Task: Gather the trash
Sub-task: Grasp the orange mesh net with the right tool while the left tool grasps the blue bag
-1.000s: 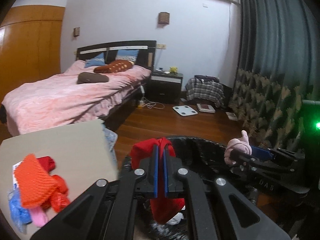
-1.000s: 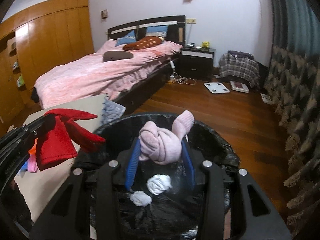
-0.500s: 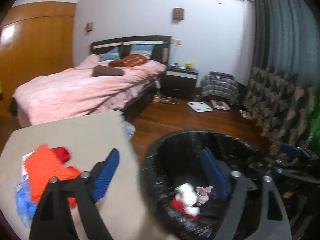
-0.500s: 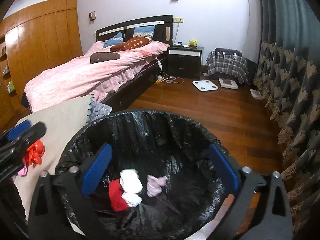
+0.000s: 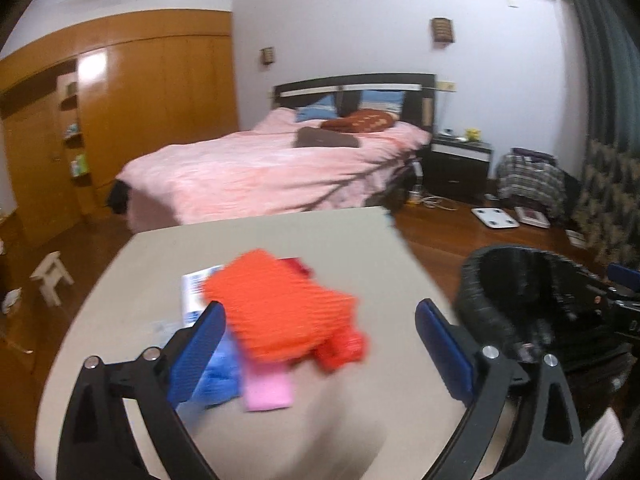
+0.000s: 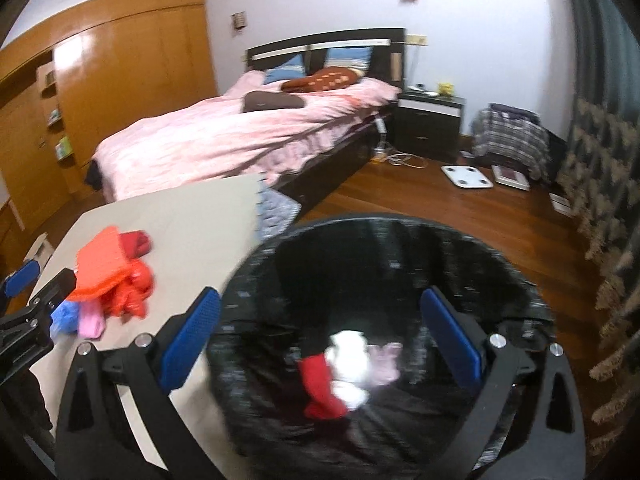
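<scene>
A pile of trash lies on the beige table (image 5: 160, 256): an orange net piece (image 5: 276, 304) on top, red bits (image 5: 344, 350), a pink strip (image 5: 266, 392) and blue plastic (image 5: 218, 380). My left gripper (image 5: 320, 356) is open and empty, its jaws either side of the pile, just above it. The black-lined trash bin (image 6: 500, 276) stands right of the table and holds a red rag (image 6: 320, 388), white paper (image 6: 348, 356) and a pink sock (image 6: 384, 362). My right gripper (image 6: 320, 344) is open and empty above the bin. The pile also shows in the right wrist view (image 6: 112, 276).
A bed with pink cover (image 5: 280, 168) stands behind the table, a dark nightstand (image 5: 460, 164) beside it. A white scale (image 5: 494, 218) lies on the wooden floor. Curtains (image 5: 608, 120) hang on the right. A small stool (image 5: 52, 276) stands left of the table.
Both grippers opened and dropped the red rag and pink sock into the bin. My left gripper then swung left from the bin to over the pile on the table.
</scene>
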The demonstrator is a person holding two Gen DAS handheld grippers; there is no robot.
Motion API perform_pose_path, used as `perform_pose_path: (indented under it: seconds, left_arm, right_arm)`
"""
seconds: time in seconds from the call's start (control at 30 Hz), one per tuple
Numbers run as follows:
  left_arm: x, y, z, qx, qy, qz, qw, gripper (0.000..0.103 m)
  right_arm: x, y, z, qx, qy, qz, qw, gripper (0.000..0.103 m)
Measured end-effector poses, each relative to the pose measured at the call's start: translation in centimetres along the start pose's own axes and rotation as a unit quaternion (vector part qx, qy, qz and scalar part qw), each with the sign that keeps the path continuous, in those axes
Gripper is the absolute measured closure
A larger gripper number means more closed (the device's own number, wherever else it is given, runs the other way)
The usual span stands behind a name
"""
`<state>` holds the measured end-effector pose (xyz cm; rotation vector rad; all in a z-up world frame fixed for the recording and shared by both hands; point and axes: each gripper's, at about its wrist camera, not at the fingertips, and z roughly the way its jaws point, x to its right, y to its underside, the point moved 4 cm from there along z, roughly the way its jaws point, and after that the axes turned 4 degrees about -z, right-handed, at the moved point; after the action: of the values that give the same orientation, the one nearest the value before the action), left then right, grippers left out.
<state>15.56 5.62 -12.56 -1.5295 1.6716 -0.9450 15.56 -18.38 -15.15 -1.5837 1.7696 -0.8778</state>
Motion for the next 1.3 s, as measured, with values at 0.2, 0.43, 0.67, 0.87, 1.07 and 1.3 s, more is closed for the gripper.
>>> perform_pose_path:
  seconds: [0.2,0.43,0.67,0.87,1.07,1.3]
  left_arm:
    - [-5.1,0.6,0.0,-0.003,-0.050,-0.023,0.9985,0.009]
    - [-9.7,1.7,1.1,-0.020,-0.085,-0.049,0.9950,0.016]
    - [-12.5,2.4,2.1,-0.026,-0.113,-0.066,0.9911,0.016]
    - [-14.1,2.7,2.4,-0.024,-0.132,-0.068,0.9886,0.016]
    - [-15.0,2.8,2.7,-0.020,-0.141,-0.066,0.9875,0.016]
    - [-15.7,2.9,2.9,-0.020,-0.145,-0.074,0.9865,0.016]
  right_arm:
    - [-5.7,-0.4,1.0,-0.001,-0.047,-0.037,0.998,0.006]
    - [-11.6,-0.8,2.6,0.003,-0.087,-0.081,0.993,0.006]
    - [-16.0,-1.4,4.9,-0.004,-0.113,-0.106,0.988,0.006]
    - [-19.0,-2.3,7.1,-0.009,-0.132,-0.115,0.984,0.006]
    - [-21.3,-3.0,9.1,-0.018,-0.148,-0.120,0.982,0.007]
    - [-23.0,-2.7,10.5,-0.060,-0.182,-0.131,0.973,0.046]
